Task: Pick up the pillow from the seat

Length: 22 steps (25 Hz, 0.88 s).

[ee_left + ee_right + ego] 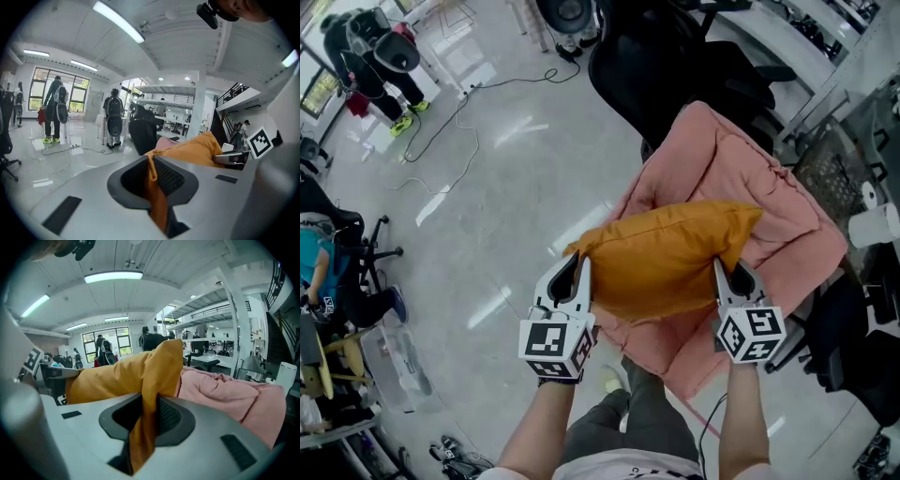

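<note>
Orange fabric: a fold of the pillow (666, 251) is pinched in each pair of tongs.
Left tongs (579, 270): clamped tight on the pillow's left corner.
Right tongs (727, 275): clamped tight on its right edge.
Pillow's place: stretched between the two tongs, over the pink cover (773, 220); whether they touch cannot be told.
Pink cover: crumpled, draped across the seat.
Behind: black office chair (670, 66).
Right: white paper roll (874, 225).
Floor (516, 178): glossy grey, with a cable (441, 141) well off left.
</note>
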Tool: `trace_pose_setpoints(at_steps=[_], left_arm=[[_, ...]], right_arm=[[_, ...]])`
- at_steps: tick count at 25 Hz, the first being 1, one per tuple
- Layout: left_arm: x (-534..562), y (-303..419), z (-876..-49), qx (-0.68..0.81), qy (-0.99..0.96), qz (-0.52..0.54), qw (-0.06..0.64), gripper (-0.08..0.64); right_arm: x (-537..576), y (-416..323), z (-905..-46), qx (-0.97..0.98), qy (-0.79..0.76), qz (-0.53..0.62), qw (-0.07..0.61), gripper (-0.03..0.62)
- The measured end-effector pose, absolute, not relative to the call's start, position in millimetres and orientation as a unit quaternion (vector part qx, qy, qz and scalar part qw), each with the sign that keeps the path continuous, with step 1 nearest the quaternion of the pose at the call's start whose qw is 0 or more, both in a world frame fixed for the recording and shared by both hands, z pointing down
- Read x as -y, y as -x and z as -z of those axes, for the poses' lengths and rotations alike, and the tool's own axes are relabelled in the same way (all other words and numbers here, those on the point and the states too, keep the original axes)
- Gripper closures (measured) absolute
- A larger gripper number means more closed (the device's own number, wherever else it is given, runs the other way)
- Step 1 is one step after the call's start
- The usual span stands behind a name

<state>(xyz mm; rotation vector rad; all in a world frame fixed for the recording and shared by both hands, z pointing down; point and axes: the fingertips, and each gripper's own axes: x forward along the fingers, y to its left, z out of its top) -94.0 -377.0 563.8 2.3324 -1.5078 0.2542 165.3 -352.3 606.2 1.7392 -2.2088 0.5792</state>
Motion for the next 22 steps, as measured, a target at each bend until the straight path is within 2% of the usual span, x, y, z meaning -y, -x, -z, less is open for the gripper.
trace_pose_setpoints(at_steps=[9, 22], left_arm=[[338, 109, -423, 0.529, -0.840, -0.044, 0.113, 0.517], [266, 155, -270, 0.530, -0.845, 0.021, 0.065, 0.517]], right_arm=[[309, -150, -473, 0.779, -0.602, -0.159, 0.077, 0.503], [240, -105, -316, 0.801, -0.591, -0.091, 0.024, 0.503]])
